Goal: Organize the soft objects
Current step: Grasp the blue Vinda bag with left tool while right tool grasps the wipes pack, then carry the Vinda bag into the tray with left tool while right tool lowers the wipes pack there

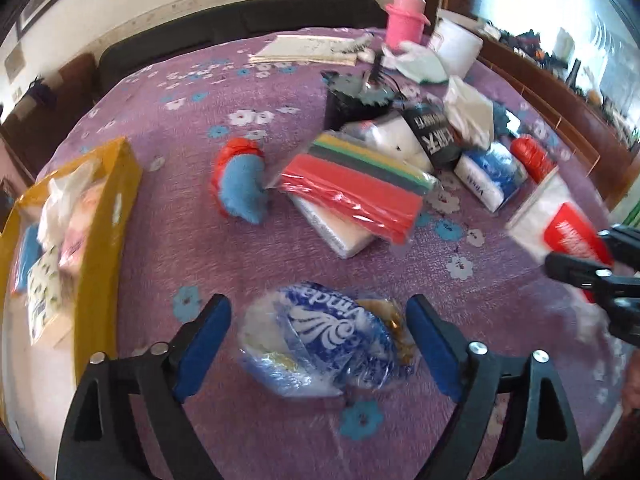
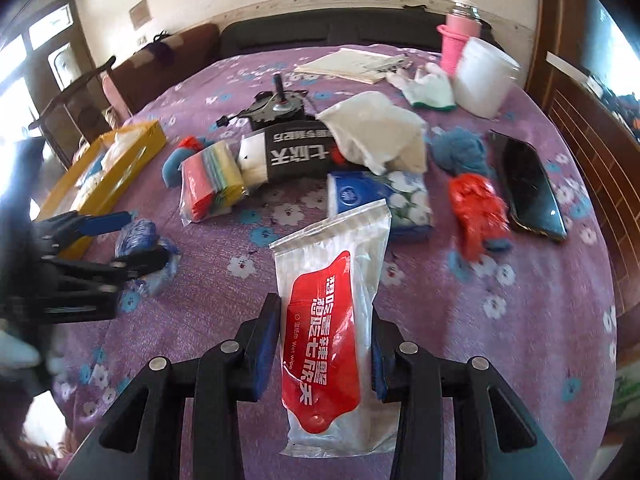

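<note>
My left gripper (image 1: pixel 320 340) stands open over the purple flowered bedspread (image 1: pixel 248 264), its blue pads either side of a blue tissue pack (image 1: pixel 320 344) in crinkled plastic, with a gap at the left pad. My right gripper (image 2: pixel 324 344) is shut on a white wet wipes pack with a red label (image 2: pixel 324 320), held by its near half. In the right wrist view the left gripper (image 2: pixel 140 240) sits at the left around the blue pack (image 2: pixel 136 236). A yellow box (image 1: pixel 100 208) with several soft packs inside stands at the left.
A stack of coloured sponges (image 1: pixel 360 184), a blue and red plush toy (image 1: pixel 240 184), tissue packs (image 2: pixel 380 196), a white cloth (image 2: pixel 376 132), a phone (image 2: pixel 528 184), a black motor (image 2: pixel 276 108), a pink bottle (image 2: pixel 456 44) and a white bucket (image 2: pixel 484 76) crowd the bed's middle and far side.
</note>
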Available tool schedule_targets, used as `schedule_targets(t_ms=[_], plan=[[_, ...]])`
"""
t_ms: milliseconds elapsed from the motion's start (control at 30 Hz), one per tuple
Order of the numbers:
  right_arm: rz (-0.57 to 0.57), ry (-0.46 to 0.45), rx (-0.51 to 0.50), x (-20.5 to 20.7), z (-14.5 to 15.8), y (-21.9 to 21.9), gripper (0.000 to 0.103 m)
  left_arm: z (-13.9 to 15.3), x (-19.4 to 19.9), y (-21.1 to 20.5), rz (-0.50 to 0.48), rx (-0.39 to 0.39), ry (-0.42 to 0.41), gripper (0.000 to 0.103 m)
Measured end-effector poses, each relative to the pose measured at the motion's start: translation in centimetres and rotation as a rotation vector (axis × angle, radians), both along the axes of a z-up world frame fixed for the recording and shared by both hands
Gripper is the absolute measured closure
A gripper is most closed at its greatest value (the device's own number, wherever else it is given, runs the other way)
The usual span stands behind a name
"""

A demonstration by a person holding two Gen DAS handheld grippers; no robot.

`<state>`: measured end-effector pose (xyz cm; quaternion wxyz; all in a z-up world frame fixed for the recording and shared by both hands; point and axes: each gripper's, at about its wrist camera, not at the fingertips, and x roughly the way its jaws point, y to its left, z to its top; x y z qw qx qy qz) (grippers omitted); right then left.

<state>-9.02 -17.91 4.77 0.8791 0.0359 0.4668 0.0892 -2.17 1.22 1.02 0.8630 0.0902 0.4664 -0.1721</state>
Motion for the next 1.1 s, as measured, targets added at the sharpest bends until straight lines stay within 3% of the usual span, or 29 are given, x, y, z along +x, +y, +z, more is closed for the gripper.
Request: schedule_targets(t_ms=[67, 133, 267, 500, 633, 767, 933, 1100], plan=[[-0.004, -0.004, 0.007, -0.4, 0.4, 0.0, 0.062, -0.8, -0.2, -0.7, -0.035, 0.015, 0.026, 0.015], [0.002, -0.011, 0.007, -0.9, 0.7, 0.5, 0.062, -0.5, -1.0, -0.9, -0.061, 0.020, 0.007, 0.022], [0.026, -0.029, 0.007, -1.4, 1.5, 2.0, 0.062, 0.7, -2.2, 0.4, -0.063, -0.030, -0.001, 0.023], [0.091, -0.058, 0.003, -1.3, 3.4, 6.0, 0.062, 5.6, -5.4, 6.3, -0.018, -0.174, -0.058, 0.023], [0.150, -0.069, 0.025, -0.8, 4.6, 9.2, 0.062, 7.7, -5.9, 11.7, 0.066, -0.192, -0.089, 0.023], [0.223, -0.076, 0.049, 0.0, 5.5, 13.6, 0.062, 8.1, -4.8, 18.2, 0.214, -0.160, -0.097, 0.022], [0.306, -0.079, 0.080, 1.1, 6.5, 19.0, 0.061, 6.7, -1.8, 25.6, 0.380, -0.103, -0.038, 0.022], [0.382, -0.064, 0.089, 2.4, 6.7, 24.8, 0.061, 4.3, 2.3, 29.0, 0.473, -0.051, 0.050, 0.022]])
